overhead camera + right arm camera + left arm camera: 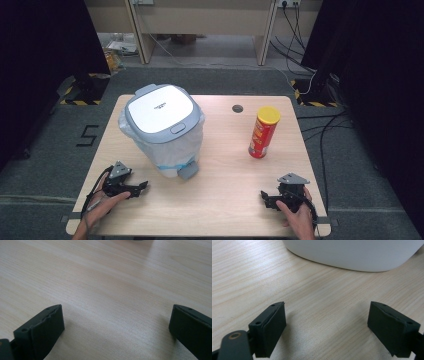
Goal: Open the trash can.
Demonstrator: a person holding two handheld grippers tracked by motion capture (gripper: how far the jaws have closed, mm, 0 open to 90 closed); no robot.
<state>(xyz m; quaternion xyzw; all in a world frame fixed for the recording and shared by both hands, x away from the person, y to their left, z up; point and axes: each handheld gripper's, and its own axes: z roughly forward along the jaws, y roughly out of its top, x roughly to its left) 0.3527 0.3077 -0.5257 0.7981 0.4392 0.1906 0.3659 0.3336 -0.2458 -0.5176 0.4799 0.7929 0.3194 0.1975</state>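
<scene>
wooden table [220, 195], bin [162, 127], crisp can [263, 132]

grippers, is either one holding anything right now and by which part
Nothing is held. The left gripper and the right gripper are both open over bare table, apart from the bin and the chip can.

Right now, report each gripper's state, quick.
Left gripper: open, holding nothing, jaws wide apart just above the table.
Right gripper: open, holding nothing, jaws wide apart over bare wood.
</scene>
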